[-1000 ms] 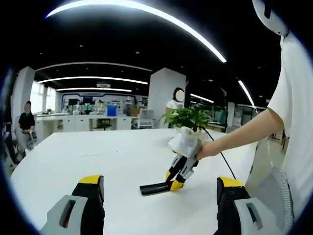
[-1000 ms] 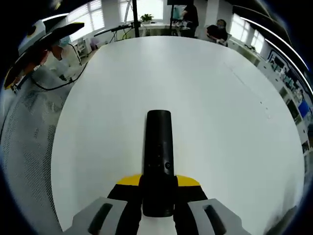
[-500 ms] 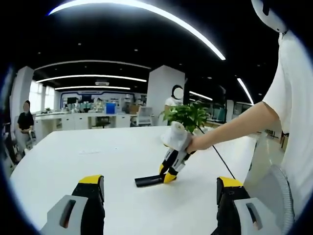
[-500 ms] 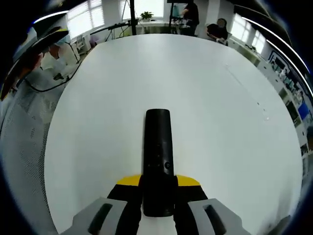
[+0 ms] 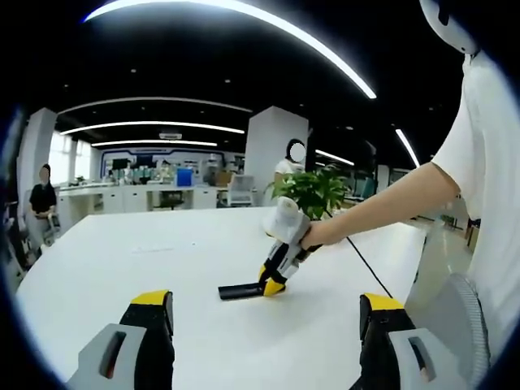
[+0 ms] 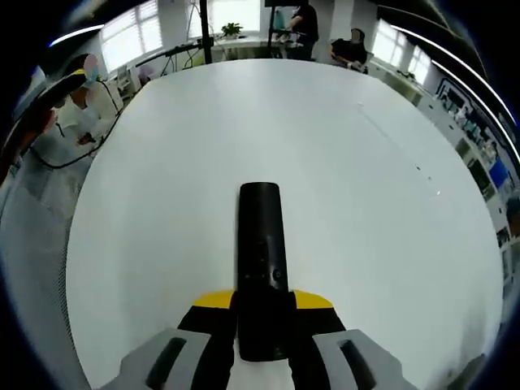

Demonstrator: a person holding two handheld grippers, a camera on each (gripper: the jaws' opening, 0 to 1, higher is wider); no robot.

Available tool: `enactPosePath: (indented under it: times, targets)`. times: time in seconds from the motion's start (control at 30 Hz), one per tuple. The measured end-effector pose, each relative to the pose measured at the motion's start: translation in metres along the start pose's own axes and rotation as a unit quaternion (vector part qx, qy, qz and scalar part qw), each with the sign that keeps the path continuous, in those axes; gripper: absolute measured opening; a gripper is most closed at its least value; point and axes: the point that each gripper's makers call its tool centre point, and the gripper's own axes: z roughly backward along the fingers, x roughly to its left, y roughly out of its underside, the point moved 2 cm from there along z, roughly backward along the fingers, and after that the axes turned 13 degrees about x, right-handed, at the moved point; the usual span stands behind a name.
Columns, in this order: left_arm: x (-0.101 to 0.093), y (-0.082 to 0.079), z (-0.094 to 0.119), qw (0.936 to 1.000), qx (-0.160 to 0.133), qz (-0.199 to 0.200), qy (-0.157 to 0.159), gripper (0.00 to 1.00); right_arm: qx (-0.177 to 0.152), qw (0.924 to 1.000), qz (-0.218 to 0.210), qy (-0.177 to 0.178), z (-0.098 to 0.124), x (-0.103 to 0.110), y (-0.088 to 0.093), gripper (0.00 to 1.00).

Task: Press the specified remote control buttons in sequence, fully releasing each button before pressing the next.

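1. Remote control (image 6: 261, 260): a slim black bar with small buttons along its top face. It lies flat on the white table (image 6: 366, 203), reaching straight ahead from the right gripper (image 6: 262, 325).
2. Table and room: the white top is broad and mostly bare. Beyond the grippers stand a potted plant (image 5: 313, 193), a white pillar (image 5: 273, 154) and office desks under ceiling light strips; people sit at the far edges.
3. Left gripper (image 5: 264, 325): its yellow-tipped jaws are spread wide, gripping nothing, well back from the remote control (image 5: 240, 290).
4. Right gripper (image 5: 275, 280): its jaws are clamped on the remote's near end, one either side. A person's hand (image 5: 313, 236) carries it.
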Motion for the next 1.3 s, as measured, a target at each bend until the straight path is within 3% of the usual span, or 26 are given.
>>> enactPosePath:
  times: [0.03,0.1,0.17,0.23,0.37,0.67,0.77,0.9,1.03,1.2,1.3]
  targets:
    - [0.0,0.0,0.0,1.0,0.0,0.0,0.0,0.99,-0.009,0.9994,-0.031,-0.015,0.0,0.003,-0.001,0.27]
    - [0.0,-0.001,0.0,1.0,-0.001,0.001,0.001,0.99,-0.032,0.9973,-0.066,-0.01,0.003,0.003,-0.003,0.38]
    - [0.001,-0.001,0.0,1.0,-0.003,0.002,0.0,0.97,-0.051,0.9944,-0.092,-0.006,0.006,0.003,0.0,0.39]
    - [0.001,-0.002,0.0,1.0,-0.004,0.002,0.0,0.97,-0.07,0.9916,-0.109,0.009,0.01,0.001,0.001,0.44]
    - [0.0,-0.002,-0.001,1.0,-0.001,0.003,0.003,0.98,-0.108,0.9855,-0.126,0.037,0.021,0.003,0.005,0.63]
    - [-0.003,0.0,-0.002,1.0,0.001,0.004,0.006,0.97,-0.193,0.9588,-0.187,0.091,0.046,0.013,0.016,0.9]
    - [-0.003,0.0,-0.002,1.0,0.001,0.002,0.006,0.97,-0.232,0.9442,-0.213,0.096,0.06,0.02,0.017,0.96]
    - [-0.004,-0.001,-0.002,1.0,0.001,0.002,0.006,0.97,-0.287,0.9202,-0.249,0.096,0.08,0.027,0.02,0.99]
    - [-0.006,-0.003,-0.002,0.9999,-0.004,0.001,0.01,0.97,-0.307,0.9107,-0.254,0.108,0.096,0.035,0.028,0.99]
    - [-0.005,-0.001,-0.003,1.0,-0.001,0.001,0.008,0.97,-0.341,0.8891,-0.282,0.118,0.121,0.053,0.041,0.99]
    - [-0.005,-0.002,-0.003,1.0,-0.002,0.001,0.008,0.97,-0.347,0.881,-0.295,0.128,0.128,0.064,0.05,0.99]
